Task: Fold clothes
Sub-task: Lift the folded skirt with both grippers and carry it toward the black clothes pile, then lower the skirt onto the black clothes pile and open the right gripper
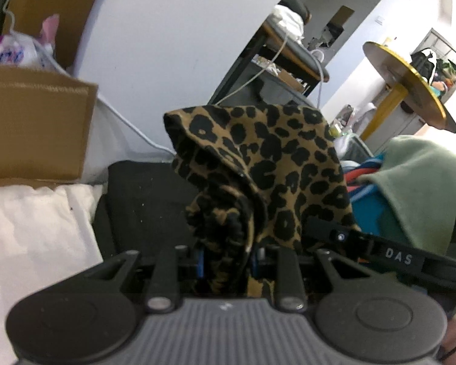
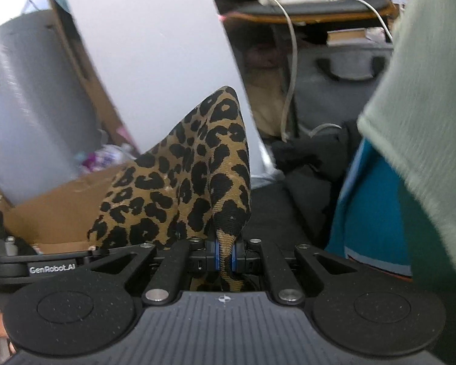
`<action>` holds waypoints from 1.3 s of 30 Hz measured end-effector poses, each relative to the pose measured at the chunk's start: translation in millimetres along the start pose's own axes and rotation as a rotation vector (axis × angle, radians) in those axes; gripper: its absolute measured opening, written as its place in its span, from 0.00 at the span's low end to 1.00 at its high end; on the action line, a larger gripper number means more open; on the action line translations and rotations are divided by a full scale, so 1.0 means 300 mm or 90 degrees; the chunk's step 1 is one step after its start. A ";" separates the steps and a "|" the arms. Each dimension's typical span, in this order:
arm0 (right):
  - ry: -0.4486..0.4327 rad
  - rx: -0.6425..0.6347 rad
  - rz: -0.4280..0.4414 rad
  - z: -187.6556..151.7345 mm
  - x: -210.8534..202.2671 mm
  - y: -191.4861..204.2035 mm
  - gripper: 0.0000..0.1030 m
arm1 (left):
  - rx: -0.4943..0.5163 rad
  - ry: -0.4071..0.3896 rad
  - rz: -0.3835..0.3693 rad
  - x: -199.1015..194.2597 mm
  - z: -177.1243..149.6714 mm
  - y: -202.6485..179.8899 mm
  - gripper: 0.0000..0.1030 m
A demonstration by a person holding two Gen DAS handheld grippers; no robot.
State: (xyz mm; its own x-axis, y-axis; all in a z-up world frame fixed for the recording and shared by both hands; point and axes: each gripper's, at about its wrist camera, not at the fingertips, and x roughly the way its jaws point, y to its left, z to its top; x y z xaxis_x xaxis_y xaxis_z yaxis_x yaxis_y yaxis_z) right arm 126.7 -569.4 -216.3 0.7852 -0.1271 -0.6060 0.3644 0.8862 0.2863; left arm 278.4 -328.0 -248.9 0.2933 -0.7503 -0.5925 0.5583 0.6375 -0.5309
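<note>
Both my grippers, left gripper [image 1: 226, 258] and right gripper [image 2: 225, 255], jaws clamped on leopard-print garment [image 1: 267, 158], cloth bunched upward ahead of jaws. Risks I judge: thin pinch slipping; loose folds snagging green garment [image 1: 425, 182] right of jaws, spoiling fold.

Each wrist view looks forward along its own tongs from very close, facing the white wall. Both share the leopard-print garment [image 1: 267, 164] [image 2: 194, 179], the cardboard box [image 1: 36, 127] [image 2: 60, 203] at left and the green garment [image 1: 425, 182] [image 2: 425, 97] at right.
</note>
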 end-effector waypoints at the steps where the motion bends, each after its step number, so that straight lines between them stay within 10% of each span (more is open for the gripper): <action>1: -0.004 -0.015 -0.009 -0.006 0.026 -0.003 0.06 | -0.008 -0.001 -0.003 0.025 -0.004 0.017 0.27; 23: 0.059 -0.070 -0.040 -0.060 0.579 -0.127 0.06 | -0.123 0.050 0.028 0.414 0.025 0.319 0.26; 39: 0.066 -0.075 -0.051 -0.031 0.692 -0.131 0.08 | -0.236 0.014 0.001 0.471 -0.016 0.449 0.28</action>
State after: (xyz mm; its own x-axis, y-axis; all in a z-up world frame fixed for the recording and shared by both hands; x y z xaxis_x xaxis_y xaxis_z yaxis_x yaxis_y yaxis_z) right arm 270.9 -626.5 -360.3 0.6981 -0.1590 -0.6981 0.3579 0.9220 0.1479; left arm 391.3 -347.5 -407.0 0.2744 -0.7477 -0.6047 0.2376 0.6621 -0.7108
